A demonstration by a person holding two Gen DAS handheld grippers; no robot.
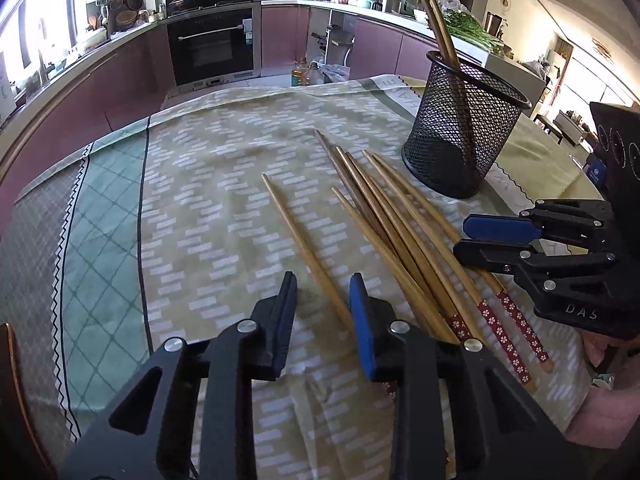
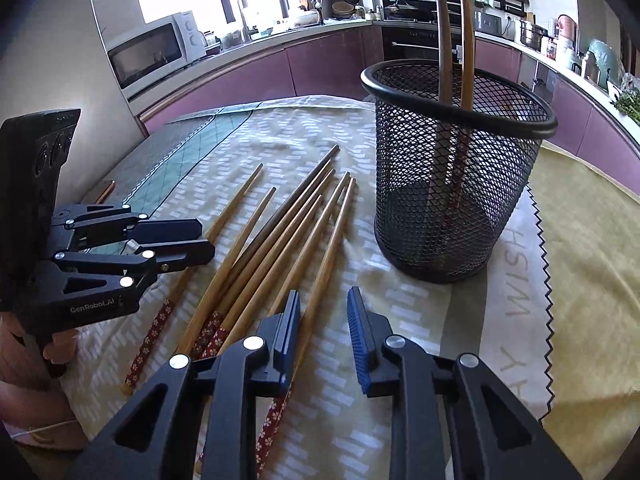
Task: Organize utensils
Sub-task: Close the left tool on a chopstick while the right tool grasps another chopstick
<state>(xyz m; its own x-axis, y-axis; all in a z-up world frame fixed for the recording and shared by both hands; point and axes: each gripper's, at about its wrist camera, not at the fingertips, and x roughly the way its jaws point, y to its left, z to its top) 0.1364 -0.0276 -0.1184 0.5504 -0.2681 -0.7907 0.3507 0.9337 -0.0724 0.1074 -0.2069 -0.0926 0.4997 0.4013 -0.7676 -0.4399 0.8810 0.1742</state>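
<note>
Both tools were empty. In its own wrist view the left tool [image 1: 323, 292] hung low over the counter [image 1: 224, 216] with its jaws spread wide, and a single chopstick [image 1: 308, 256] that lay apart from the rest ran up between them, though neither pad appeared to touch it. The right tool [image 2: 324, 312] was likewise spread wide in its own view, poised just above the near end of the loose pile of chopsticks [image 2: 280, 236], with one stick passing under its left pad.

Little of the job looked finished. Two chopsticks [image 2: 454, 32] stood leaning in the black mesh holder [image 2: 460, 184], which sat upright on the patterned cloth, just beside the pile on the right tool's side. Everything else was still out: roughly eight sticks lay on the cloth, most of them fanned together with their red flowered ends toward the tools and their tips pointing away, plus the stray one on the left. So I would judge the sorting to have been at an early stage, with the bulk of the chopsticks still to be gathered and dropped in the holder. Neither tool had yet closed on a stick.
</note>
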